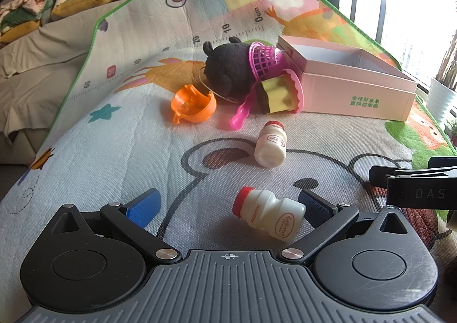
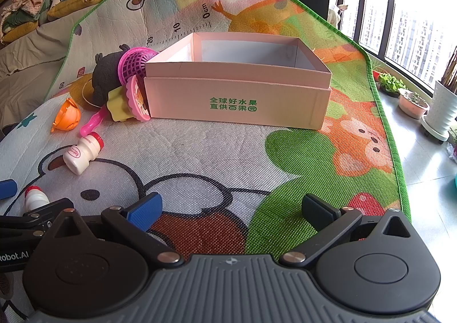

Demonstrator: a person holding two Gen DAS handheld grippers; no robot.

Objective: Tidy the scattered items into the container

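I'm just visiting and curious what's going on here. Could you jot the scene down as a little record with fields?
Surface: cartoon play mat
Container: pink cardboard box, open; what shows of its inside looks empty
Nearest item: yogurt bottle lying between the left gripper fingers, not gripped
Second yogurt bottle: lying farther ahead
Pile by box: black plush toy, pink basket, orange toy pot, pink spoon
Right gripper: open, holding nothing

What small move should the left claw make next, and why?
Probably ease forward and close on the near bottle: it lies on its side between the open left claw fingers, untouched, and the pink box appears empty.
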